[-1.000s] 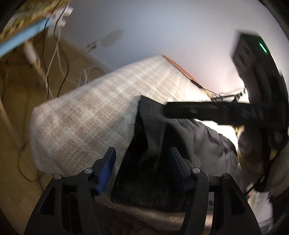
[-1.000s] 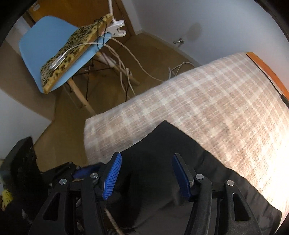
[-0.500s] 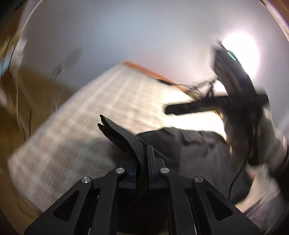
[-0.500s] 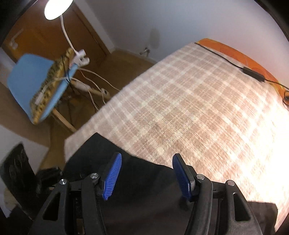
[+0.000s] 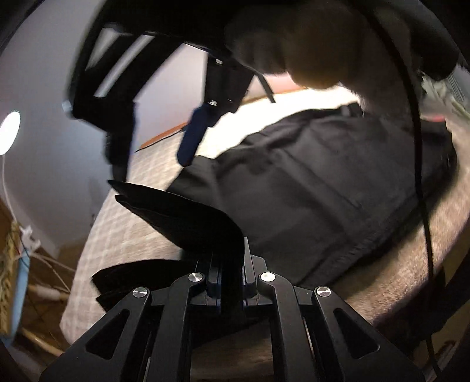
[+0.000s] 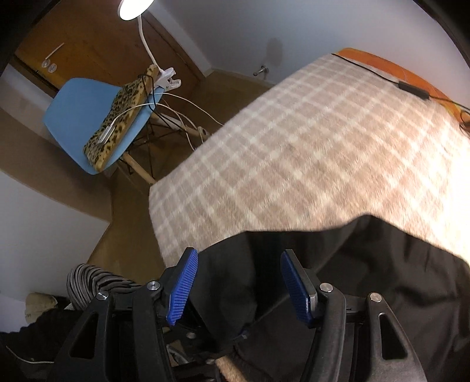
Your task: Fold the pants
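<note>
Black pants (image 5: 323, 188) lie on a beige plaid blanket (image 5: 129, 235). My left gripper (image 5: 227, 264) is shut on a folded edge of the pants and holds it lifted above the blanket. My right gripper (image 6: 239, 282) is open, its blue pads (image 6: 182, 288) on either side of black pant fabric (image 6: 367, 279) below it. The right gripper also shows in the left wrist view (image 5: 158, 141), blurred, above the pants with a hand behind it.
The plaid blanket (image 6: 308, 141) covers a bed with an orange edge (image 6: 382, 64) and a black cable (image 6: 411, 88) on it. A blue chair (image 6: 76, 117) with a leopard cushion, a clip lamp (image 6: 135, 6) and white cords stand on the wooden floor to the left.
My left gripper closed on the pant edge and has lifted and swung it toward the rest of the pants. My right gripper stayed open and shifted over the fabric.
</note>
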`<state>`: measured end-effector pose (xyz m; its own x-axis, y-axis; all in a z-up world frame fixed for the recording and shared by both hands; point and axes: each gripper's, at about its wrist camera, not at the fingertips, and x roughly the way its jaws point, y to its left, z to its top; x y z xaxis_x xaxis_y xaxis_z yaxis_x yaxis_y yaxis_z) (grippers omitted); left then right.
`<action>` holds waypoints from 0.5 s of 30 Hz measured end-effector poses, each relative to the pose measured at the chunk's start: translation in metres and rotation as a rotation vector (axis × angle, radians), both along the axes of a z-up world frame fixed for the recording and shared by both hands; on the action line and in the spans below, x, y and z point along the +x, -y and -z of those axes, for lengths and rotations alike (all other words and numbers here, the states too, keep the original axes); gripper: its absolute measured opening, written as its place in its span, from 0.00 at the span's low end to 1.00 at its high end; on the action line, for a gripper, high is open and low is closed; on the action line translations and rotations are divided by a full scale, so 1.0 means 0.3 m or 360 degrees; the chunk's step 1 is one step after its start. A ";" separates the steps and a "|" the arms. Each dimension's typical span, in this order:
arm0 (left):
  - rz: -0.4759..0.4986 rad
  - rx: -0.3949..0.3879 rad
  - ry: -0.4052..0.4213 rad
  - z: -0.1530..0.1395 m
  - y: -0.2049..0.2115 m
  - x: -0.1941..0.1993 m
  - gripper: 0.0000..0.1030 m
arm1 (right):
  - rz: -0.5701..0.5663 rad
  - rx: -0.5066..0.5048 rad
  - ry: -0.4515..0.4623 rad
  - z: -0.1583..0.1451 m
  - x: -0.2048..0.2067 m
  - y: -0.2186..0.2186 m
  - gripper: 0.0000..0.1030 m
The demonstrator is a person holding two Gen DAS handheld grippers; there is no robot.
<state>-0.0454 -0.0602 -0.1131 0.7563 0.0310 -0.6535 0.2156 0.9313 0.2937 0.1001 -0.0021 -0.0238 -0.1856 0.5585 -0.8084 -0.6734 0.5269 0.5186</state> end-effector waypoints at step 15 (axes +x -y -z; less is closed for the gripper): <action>-0.0006 0.0052 0.0001 0.030 0.060 0.033 0.07 | -0.0003 0.0056 -0.0086 -0.057 -0.099 0.092 0.62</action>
<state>-0.0355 -0.0783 -0.1220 0.7564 0.0552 -0.6518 0.2120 0.9219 0.3242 0.0705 -0.0298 -0.0065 -0.2298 0.5859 -0.7771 -0.6448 0.5064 0.5725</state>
